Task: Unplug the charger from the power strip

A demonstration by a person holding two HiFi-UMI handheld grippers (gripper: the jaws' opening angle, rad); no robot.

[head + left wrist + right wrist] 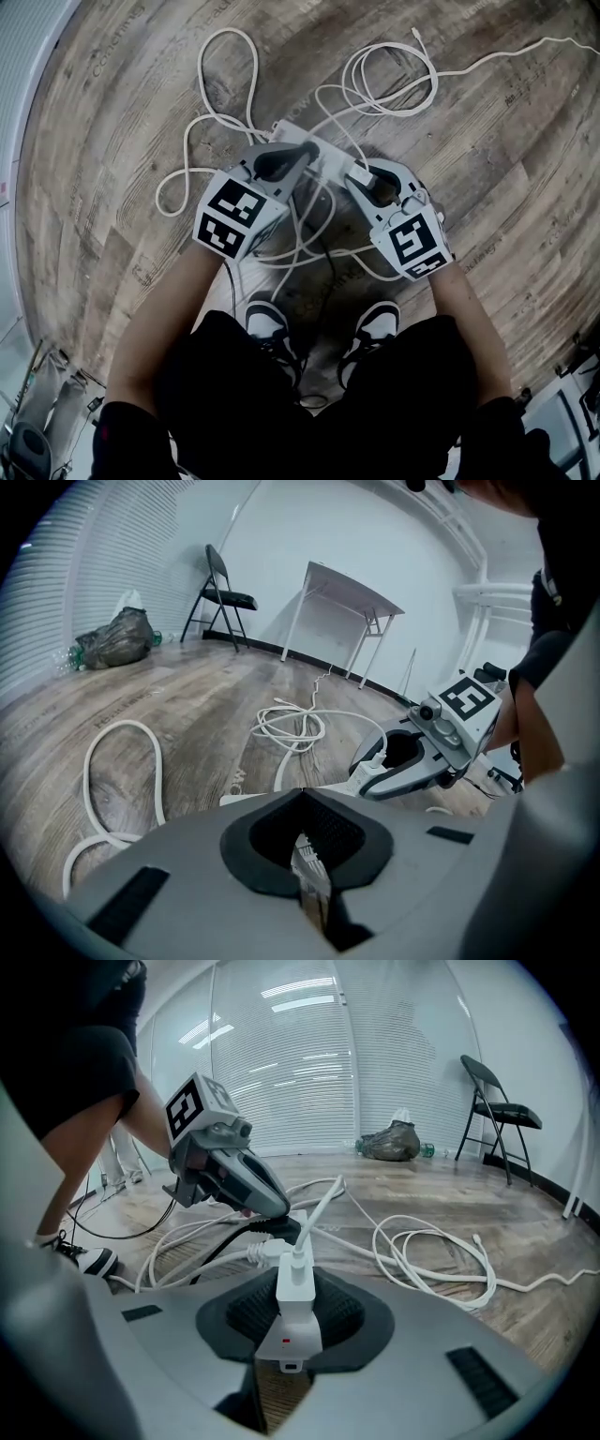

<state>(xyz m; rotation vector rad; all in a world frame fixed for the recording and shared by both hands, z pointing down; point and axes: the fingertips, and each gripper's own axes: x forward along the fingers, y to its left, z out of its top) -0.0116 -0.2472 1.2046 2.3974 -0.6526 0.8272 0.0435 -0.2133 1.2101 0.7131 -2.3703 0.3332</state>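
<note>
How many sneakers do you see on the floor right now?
2. In the head view, one black-and-white sneaker sits just below the left gripper; the other below the right gripper. Legs hide their heels.

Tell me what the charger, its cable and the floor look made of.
The charger: likely hard plastic, smooth white, faint sheen. The cable: probably rubbery white plastic sheath; it curves softly without kinks. The floor: wood-look planks, grey-brown grain, matte; real wood or laminate, can't tell.

Left tongs [302, 157] and right tongs [362, 176] at white power strip [292, 131] amid looped cables [384, 108].
</note>
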